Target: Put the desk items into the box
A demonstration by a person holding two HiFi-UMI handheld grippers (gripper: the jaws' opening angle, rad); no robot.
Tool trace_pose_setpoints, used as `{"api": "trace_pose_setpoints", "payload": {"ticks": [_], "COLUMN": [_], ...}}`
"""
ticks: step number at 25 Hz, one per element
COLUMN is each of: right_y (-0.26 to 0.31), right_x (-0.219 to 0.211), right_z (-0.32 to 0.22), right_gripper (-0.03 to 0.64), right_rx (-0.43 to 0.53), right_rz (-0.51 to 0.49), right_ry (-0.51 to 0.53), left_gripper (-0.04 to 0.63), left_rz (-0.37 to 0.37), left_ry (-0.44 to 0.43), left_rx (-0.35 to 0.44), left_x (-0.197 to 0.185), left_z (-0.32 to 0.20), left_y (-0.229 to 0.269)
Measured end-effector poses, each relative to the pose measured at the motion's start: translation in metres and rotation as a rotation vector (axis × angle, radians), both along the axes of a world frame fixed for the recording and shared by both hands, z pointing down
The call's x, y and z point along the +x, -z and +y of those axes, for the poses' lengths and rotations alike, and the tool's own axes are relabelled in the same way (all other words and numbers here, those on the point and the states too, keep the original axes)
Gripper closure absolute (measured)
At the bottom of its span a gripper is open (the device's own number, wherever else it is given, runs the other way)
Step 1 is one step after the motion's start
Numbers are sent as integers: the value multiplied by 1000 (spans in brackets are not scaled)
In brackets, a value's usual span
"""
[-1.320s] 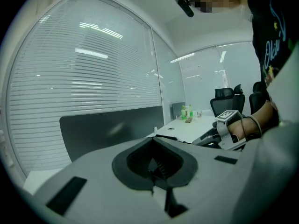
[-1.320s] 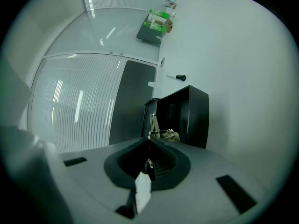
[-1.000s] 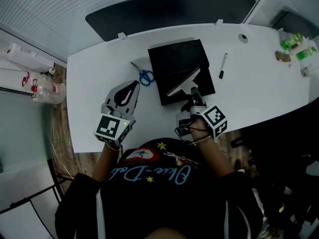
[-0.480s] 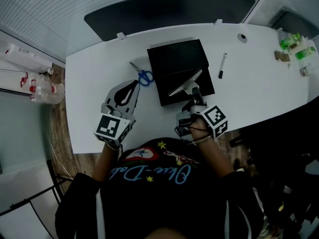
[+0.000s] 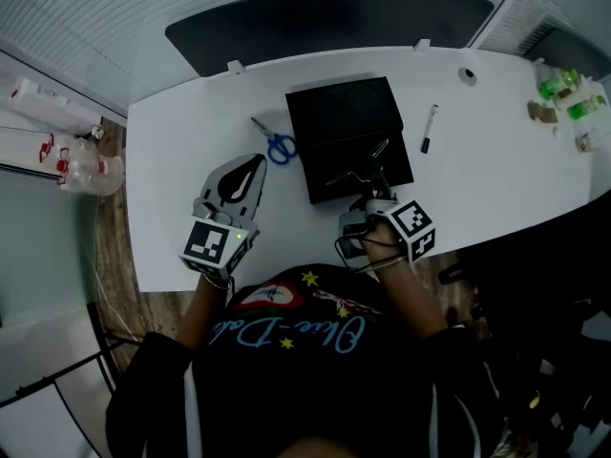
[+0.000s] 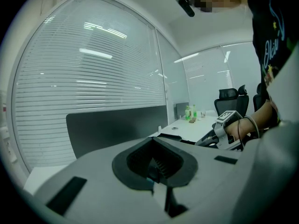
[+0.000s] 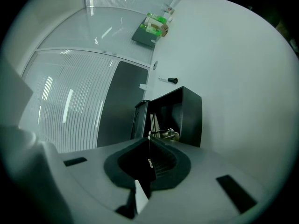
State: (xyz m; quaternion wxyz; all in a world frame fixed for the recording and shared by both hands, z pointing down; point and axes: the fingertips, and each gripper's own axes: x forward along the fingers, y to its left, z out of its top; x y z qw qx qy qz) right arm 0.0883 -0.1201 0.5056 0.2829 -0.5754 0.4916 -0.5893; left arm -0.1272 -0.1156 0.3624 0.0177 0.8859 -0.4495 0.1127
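A black open box sits mid-desk, also seen in the right gripper view. My right gripper is at its near edge, shut on a thin flat strip, ruler-like, that reaches over the box and shows edge-on between the jaws. Blue-handled scissors lie just left of the box. My left gripper rests on the desk close beside them, not touching, its jaws together with nothing in them. A black marker lies right of the box.
Green-capped bottles and small items stand at the desk's far right. A dark partition panel runs along the back edge, with a round cable hole nearby. Bottles lie on the floor to the left.
The strip in my right gripper showed a pale flat face; now it looks thin and dark, tipped lower over the box. The left gripper has not moved.
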Motion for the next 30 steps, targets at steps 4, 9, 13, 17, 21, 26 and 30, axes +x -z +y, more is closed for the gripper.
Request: {"api": "trace_pose_setpoints", "payload": {"ticks": [4, 9, 13, 17, 21, 26, 30], "right_y": [-1, -3, 1, 4, 9, 9, 10], "right_x": [-3, -6, -6, -5, -5, -6, -5], "right_z": [-4, -8, -12, -11, -7, -4, -3], "right_gripper": [600, 594, 586, 567, 537, 523, 502], "right_rx": [2, 5, 27, 31, 36, 33, 35], "right_rz": [11, 3, 10, 15, 6, 53, 171], "right_ry": [13, 25, 32, 37, 52, 109, 190], "left_gripper": [588, 588, 588, 588, 588, 588, 588], "left_rz": [-7, -9, -6, -1, -7, -3, 1], "left_ry": [16, 33, 29, 14, 20, 2, -2], "left_rx": [-3, -2, -10, -8, -8, -8, -6], "left_x": [-4, -7, -6, -3, 0, 7, 10], "left_z": [-1, -3, -3, -1, -2, 3, 4], "left_y": [0, 0, -1, -2, 1, -1, 0]}}
